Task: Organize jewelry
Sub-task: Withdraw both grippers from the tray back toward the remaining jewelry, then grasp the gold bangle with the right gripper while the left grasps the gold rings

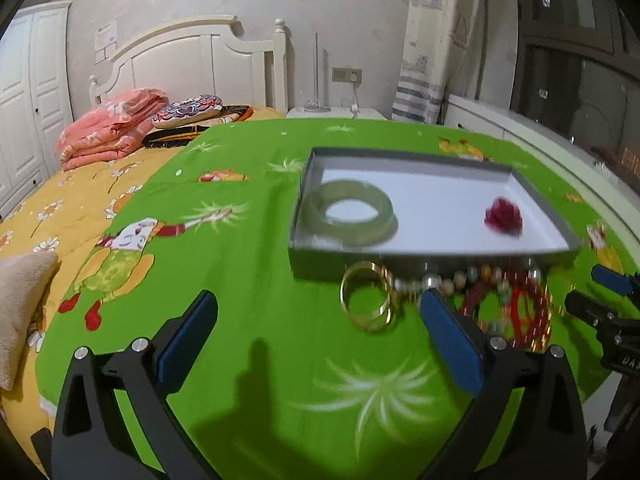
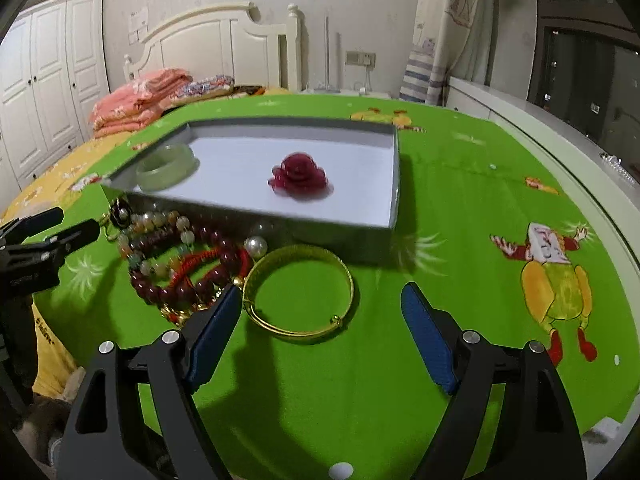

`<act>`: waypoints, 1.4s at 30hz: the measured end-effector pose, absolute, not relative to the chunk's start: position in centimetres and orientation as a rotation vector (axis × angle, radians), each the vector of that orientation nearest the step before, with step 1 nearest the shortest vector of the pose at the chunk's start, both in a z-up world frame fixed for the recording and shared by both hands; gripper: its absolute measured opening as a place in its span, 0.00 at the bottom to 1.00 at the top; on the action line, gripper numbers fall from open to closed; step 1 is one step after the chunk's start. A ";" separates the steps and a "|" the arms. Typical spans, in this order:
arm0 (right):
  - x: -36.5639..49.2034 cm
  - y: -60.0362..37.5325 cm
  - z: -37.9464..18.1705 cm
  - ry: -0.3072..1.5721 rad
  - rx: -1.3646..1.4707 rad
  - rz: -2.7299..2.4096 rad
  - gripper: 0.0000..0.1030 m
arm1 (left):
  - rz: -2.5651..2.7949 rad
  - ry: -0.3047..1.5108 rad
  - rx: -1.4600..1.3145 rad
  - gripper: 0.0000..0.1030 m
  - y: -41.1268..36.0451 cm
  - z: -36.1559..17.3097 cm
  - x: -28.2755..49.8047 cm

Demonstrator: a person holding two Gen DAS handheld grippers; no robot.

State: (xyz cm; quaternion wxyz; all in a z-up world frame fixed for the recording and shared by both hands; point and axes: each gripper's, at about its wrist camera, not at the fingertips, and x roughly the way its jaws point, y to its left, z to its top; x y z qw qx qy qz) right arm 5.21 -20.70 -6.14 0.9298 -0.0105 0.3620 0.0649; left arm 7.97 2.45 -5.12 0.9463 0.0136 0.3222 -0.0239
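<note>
A grey box (image 1: 440,258) (image 2: 394,184) with a white floor sits on a green cartoon cloth (image 1: 260,280). Inside it lie a pale jade bangle (image 1: 386,210) (image 2: 160,178) and a dark red flower piece (image 1: 503,216) (image 2: 300,176). In front of the box are a gold bangle (image 1: 376,326) (image 2: 300,338) and a heap of bead bracelets (image 1: 516,300) (image 2: 180,268). My left gripper (image 1: 320,320) (image 2: 80,219) is open, its right finger beside the gold bangle. My right gripper (image 2: 320,316) (image 1: 596,296) is open, with the gold bangle lying between its fingers, close to the left one.
The cloth covers a bed with a yellow sheet (image 1: 80,184). At the head are a folded pink quilt (image 1: 108,128), pillows (image 1: 188,110) and a white headboard (image 1: 200,60). A beige towel (image 1: 20,300) lies at the left. A white ledge (image 2: 560,140) runs along the right.
</note>
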 end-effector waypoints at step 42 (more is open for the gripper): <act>4.2 -21.4 -7.2 0.656 -0.023 0.169 0.56 | -0.121 0.784 -0.052 0.78 1.8 -6.9 11.0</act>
